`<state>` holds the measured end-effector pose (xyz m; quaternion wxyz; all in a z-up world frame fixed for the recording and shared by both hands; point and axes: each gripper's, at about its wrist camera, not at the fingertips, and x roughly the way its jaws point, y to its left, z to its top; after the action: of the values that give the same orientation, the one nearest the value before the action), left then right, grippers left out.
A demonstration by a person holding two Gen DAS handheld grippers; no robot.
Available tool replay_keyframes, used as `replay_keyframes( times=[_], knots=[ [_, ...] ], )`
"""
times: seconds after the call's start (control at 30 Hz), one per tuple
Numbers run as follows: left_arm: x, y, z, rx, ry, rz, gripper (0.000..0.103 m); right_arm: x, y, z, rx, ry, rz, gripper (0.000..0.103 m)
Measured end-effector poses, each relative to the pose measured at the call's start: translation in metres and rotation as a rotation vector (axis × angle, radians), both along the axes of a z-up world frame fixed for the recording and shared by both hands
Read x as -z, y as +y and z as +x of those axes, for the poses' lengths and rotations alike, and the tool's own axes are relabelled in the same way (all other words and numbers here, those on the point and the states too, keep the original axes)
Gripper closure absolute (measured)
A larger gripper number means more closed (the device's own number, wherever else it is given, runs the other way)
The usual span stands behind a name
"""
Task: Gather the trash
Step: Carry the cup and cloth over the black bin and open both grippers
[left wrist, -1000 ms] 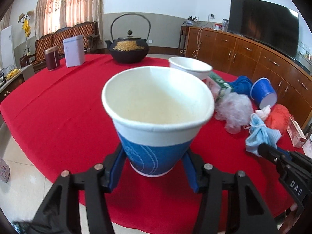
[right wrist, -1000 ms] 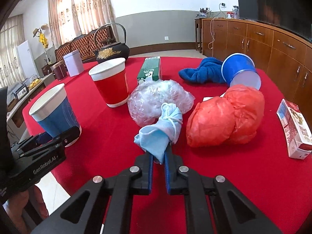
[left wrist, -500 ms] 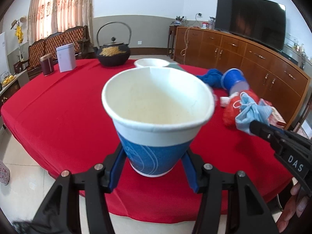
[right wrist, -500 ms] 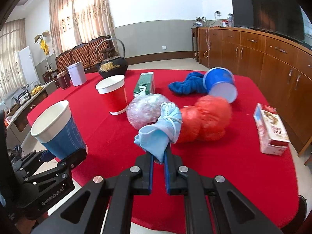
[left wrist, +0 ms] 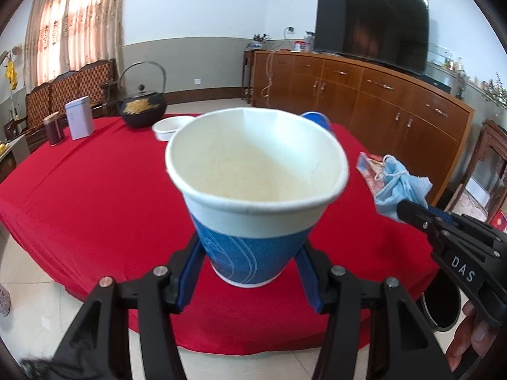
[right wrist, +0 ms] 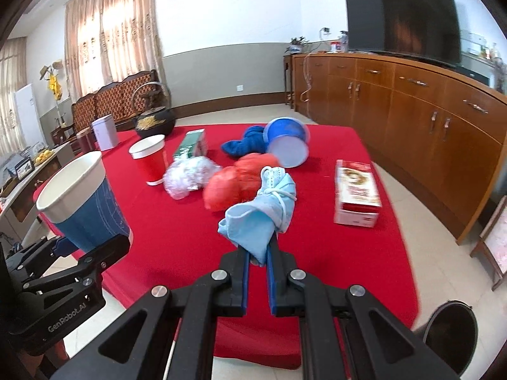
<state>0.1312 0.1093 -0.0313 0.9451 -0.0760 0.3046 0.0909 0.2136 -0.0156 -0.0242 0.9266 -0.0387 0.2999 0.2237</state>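
Blue-and-white paper cup (left wrist: 255, 196) sits clamped upright in our half-open left gripper (left wrist: 250, 272); our right gripper (right wrist: 257, 253), fully closed, pinches the crumpled pale-blue face mask (right wrist: 263, 209). Beyond, on the red-clothed table (right wrist: 317, 253), we could lose the thinly held mask.

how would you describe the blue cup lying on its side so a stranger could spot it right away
On the round table under the red tablecloth, look to the far side, toward the long wooden sideboard. There a blue plastic cup lies tipped over beside a crumpled dark blue cloth. Unlike the upright red paper cup, its pale inside faces the camera.
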Motion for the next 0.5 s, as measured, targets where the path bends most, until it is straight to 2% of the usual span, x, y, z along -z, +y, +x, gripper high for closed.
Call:
replay_keyframes(
  times=[0.5],
  knots=[
    [-0.001,-0.082,0.007,0.177,-0.001,0.002,0.046,0.003,-0.112,-0.019,0.177,0.007,-0.019,0.093]
  ],
)
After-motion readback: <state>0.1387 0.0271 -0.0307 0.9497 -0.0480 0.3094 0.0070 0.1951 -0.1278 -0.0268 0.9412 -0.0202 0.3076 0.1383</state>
